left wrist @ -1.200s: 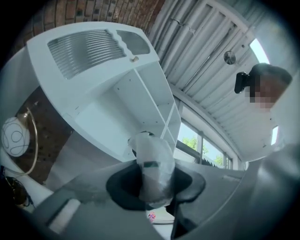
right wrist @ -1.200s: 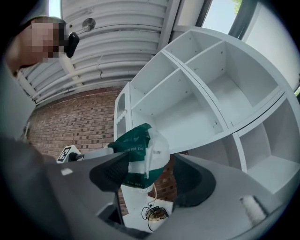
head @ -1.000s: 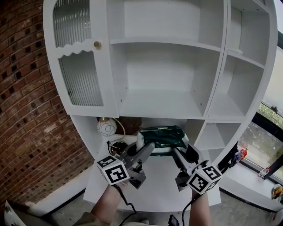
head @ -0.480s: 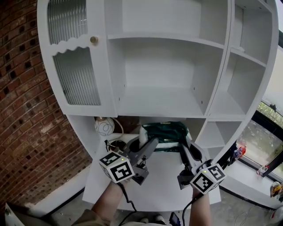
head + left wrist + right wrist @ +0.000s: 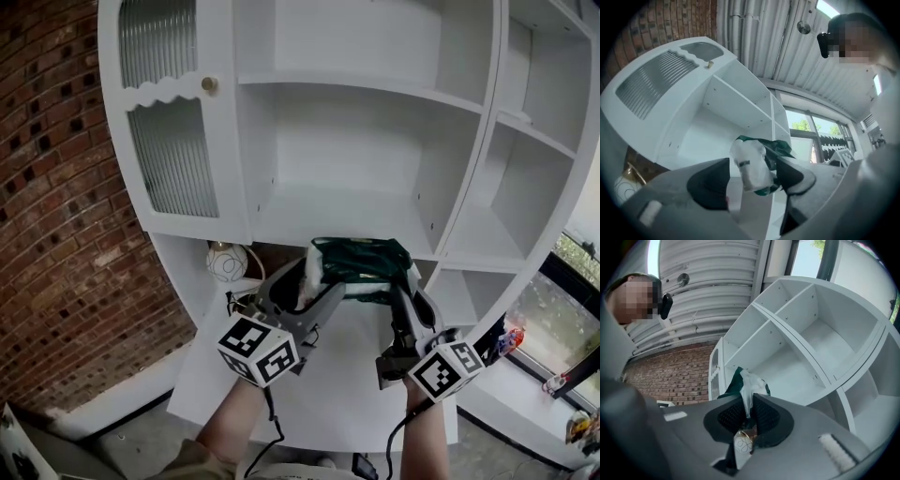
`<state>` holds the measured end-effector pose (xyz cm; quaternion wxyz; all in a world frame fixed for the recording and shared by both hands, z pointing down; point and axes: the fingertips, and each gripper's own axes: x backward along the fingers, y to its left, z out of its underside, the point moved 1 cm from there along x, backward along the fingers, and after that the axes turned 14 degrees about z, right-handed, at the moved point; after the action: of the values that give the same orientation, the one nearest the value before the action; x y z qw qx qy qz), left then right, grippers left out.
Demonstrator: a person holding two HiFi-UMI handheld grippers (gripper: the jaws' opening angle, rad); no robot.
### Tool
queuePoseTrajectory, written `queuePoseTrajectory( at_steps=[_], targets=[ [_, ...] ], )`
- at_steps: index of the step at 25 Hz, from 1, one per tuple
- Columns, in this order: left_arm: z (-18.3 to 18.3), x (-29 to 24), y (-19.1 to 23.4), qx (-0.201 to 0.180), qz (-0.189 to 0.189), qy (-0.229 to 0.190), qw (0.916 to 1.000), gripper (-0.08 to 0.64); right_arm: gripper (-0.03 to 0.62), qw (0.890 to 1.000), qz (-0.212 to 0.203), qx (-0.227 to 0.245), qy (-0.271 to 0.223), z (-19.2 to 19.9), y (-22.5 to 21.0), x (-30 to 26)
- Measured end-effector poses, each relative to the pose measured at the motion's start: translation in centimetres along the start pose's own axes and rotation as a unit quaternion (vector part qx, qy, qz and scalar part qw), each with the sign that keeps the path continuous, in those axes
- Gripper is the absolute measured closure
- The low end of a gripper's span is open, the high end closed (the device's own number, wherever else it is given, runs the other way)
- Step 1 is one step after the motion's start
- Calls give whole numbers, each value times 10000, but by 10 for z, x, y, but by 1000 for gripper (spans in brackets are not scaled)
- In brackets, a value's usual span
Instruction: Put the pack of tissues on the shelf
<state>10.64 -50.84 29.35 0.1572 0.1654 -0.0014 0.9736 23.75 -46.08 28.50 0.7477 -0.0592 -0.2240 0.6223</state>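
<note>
Head view: green-white tissue pack (image 5: 361, 267) is up off the table, in front of the white shelf unit (image 5: 347, 211), left gripper (image 5: 312, 281) at its left end, right gripper (image 5: 409, 289) at its right.
Left gripper view: jaws just opened wide. Pack's white end sits btwn them, pads not pressing it.
Right gripper view: jaws just closed, nearly together, pinching pack's thin wrapper edge. Rest of pack sticks out past the tips.
</note>
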Motion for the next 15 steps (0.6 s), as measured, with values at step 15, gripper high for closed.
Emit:
queuePoseTrajectory(
  at_steps=[15],
  targets=[
    [-4,-4,7,-1121,-639,506,9903,416,560,9998,5,-108,150,-2,-10,-22]
  ],
)
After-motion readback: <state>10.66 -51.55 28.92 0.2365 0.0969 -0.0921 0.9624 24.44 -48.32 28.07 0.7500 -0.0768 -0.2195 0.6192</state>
